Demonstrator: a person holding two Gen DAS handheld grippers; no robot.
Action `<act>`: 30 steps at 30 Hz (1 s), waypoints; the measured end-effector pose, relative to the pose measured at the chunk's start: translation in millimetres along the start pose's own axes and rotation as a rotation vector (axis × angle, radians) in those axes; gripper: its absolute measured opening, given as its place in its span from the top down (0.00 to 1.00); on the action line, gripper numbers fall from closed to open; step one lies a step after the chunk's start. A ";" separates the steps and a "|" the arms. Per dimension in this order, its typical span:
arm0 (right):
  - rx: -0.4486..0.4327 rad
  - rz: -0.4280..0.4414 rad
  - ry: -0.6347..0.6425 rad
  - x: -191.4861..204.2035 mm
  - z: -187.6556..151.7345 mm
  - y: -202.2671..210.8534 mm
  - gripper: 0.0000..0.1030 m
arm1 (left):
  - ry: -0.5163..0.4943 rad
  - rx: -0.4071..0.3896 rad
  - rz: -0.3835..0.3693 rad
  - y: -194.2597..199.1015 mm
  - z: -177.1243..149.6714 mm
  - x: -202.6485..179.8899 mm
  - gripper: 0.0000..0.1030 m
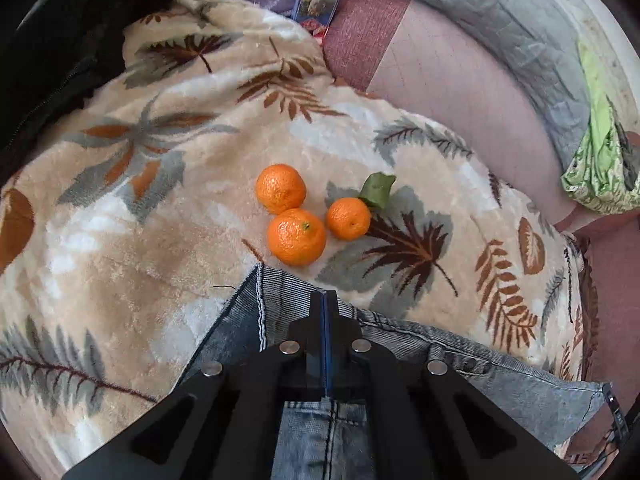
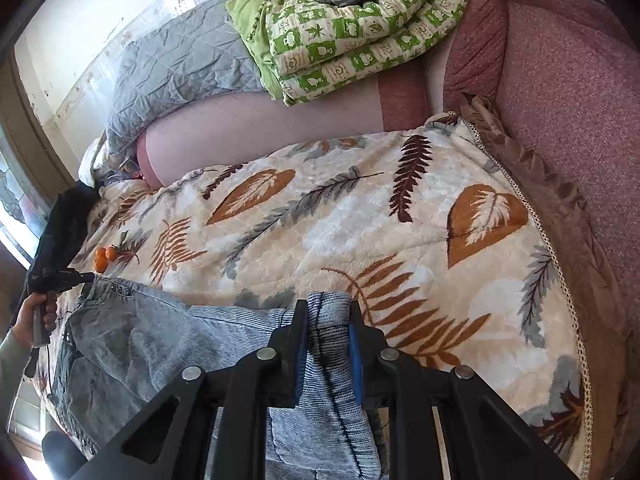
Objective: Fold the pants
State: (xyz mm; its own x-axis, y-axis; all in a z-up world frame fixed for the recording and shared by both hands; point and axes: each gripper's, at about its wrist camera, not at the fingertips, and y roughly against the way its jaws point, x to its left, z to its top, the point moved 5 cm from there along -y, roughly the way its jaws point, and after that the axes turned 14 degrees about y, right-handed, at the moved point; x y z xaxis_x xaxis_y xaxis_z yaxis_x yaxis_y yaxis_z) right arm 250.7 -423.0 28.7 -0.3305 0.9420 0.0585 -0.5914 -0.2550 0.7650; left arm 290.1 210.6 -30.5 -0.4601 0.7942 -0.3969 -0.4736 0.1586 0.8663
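Light blue denim pants lie spread on a leaf-patterned fleece blanket. My right gripper is shut on a bunched fold of a pant leg, and cloth hangs down between its blue pads. In the left wrist view my left gripper is shut, pads pressed together, with its tips at the edge of the pants by the studded waistband. No cloth shows between its pads. In the right wrist view a hand holds that left gripper at the pants' far end.
Three tangerines, one with a leaf, sit on the blanket just beyond the left gripper's tips. A dark garment lies at the left. A green patterned quilt and a grey quilt are piled at the back.
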 end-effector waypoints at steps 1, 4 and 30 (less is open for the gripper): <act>-0.005 -0.003 0.002 1.2 -1.0 4.9 0.82 | -0.007 -0.018 -0.026 16.8 -1.7 -1.9 1.00; -0.011 -0.014 0.001 4.4 -5.5 18.1 0.82 | -0.014 -0.078 -0.090 68.4 -6.2 -1.2 1.00; 0.039 0.006 -0.012 0.1 -12.3 -14.8 0.82 | 0.085 0.095 0.091 -46.8 6.8 25.2 0.98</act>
State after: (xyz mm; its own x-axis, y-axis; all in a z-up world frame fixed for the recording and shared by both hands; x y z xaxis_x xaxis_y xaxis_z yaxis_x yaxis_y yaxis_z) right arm 250.3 -421.9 9.5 -0.3246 0.9432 0.0706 -0.5607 -0.2520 0.7888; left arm 305.9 227.2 -79.0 -0.5614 0.7562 -0.3361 -0.3557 0.1463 0.9231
